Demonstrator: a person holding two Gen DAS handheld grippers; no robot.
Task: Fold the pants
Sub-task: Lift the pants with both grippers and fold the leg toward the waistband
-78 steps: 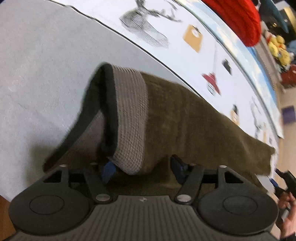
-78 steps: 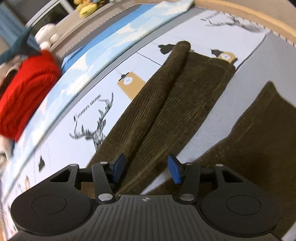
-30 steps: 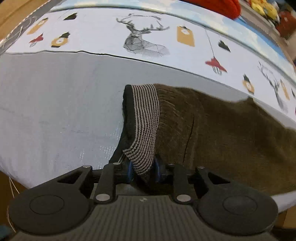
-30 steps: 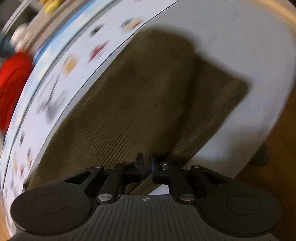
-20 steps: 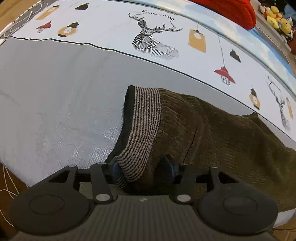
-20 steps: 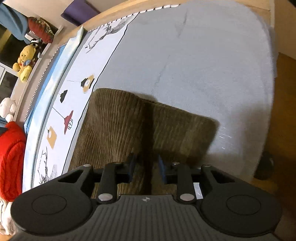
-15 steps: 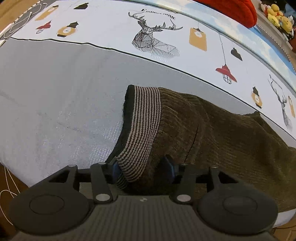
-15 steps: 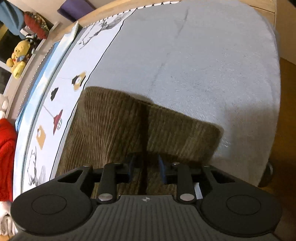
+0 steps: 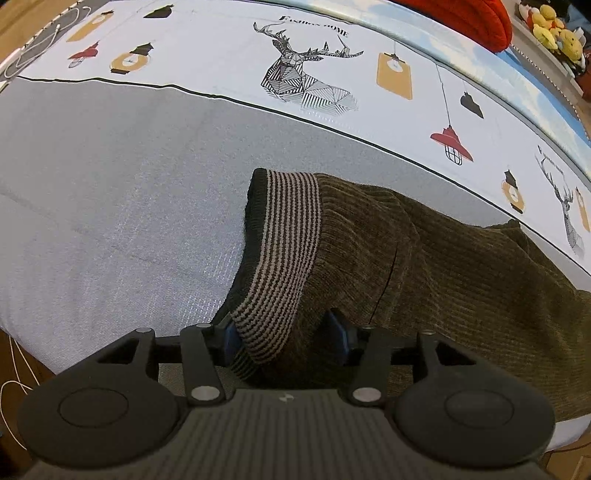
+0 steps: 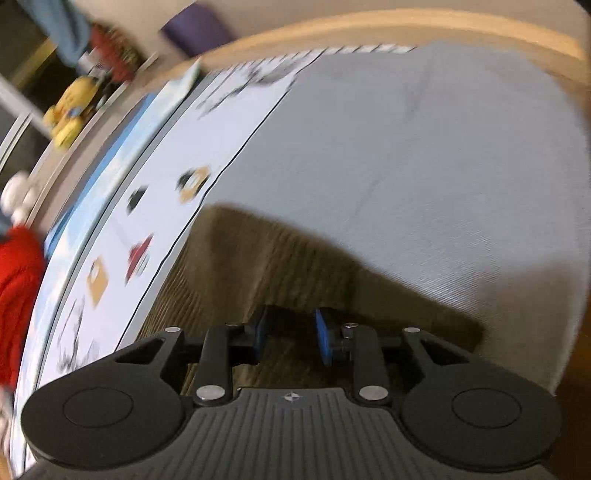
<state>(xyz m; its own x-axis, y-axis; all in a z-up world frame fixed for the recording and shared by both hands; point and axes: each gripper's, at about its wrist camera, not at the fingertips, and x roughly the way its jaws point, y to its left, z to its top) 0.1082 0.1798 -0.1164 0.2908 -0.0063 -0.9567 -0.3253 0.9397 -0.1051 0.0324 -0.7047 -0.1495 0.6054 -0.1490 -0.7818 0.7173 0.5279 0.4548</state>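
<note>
Olive corduroy pants (image 9: 424,258) lie folded lengthwise on the grey bedspread (image 9: 110,184). Their striped waistband (image 9: 288,236) is nearest in the left wrist view. My left gripper (image 9: 283,332) points down at it, open. The waistband's lower corner lies loosely between the blue pads, which do not press on it. In the blurred right wrist view the leg end of the pants (image 10: 258,266) lies flat. My right gripper (image 10: 290,336) hovers over it, open with a narrow gap and nothing pinched.
A white printed sheet with deer and lamps (image 9: 306,81) covers the far half of the bed. A red knitted item (image 9: 461,18) and yellow plush toys (image 10: 68,118) sit beyond. The bed's near edge drops to a wooden floor with a white cable (image 9: 11,384). A wooden frame (image 10: 406,22) borders the bed.
Both grippers have opened. The left let go of the waistband and the right let go of the leg end. The right view swung across the bed and is still blurred.
</note>
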